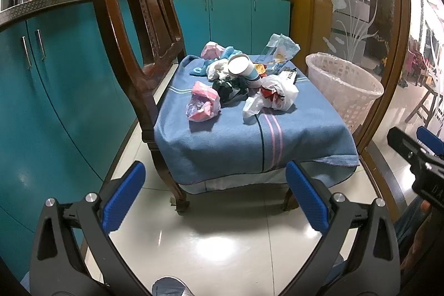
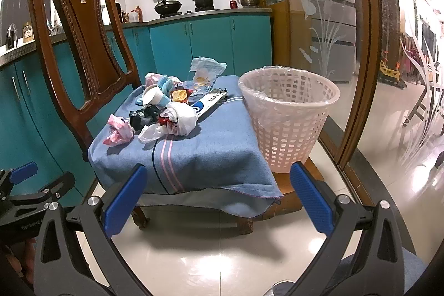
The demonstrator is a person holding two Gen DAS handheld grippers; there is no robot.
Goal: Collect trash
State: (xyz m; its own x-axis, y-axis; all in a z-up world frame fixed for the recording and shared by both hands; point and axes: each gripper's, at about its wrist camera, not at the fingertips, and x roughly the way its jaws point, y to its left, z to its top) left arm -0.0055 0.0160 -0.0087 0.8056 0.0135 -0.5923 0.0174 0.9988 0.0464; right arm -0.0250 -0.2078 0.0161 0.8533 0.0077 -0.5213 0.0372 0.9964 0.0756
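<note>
Left claw (image 1: pixel 215 196): spread wide, holding nothing; ribbed blue pads on black arms, poised over the glossy tiled floor (image 1: pixel 222 240) short of the chair.
Right claw (image 2: pixel 219 200): also spread wide and holding nothing, same ribbed blue pads; it shows at the right edge of the left wrist view.
Chair (image 2: pixel 83 27): dark carved wood with a beaded back; its seat is draped in a soft blue cloth (image 2: pixel 194 157) with pink and dark stripes.
Trash: heaped on the cloth toward the back of the seat. A crumpled pink wrapper (image 2: pixel 118 132), a white plastic bag (image 2: pixel 177 118) with red inside, a dark crinkled wrapper (image 2: pixel 141 115), a paper cup (image 2: pixel 154 99) lying on its side, a long flat white and blue packet (image 2: pixel 209 101).
Basket (image 2: pixel 288 124): round, pale plastic lattice, tapering downward, lined with a thin clear bag; upright just beside the cloth's right edge, on a wooden base.
Cabinets (image 2: pixel 208 46): smooth teal doors with slim metal handles.
</note>
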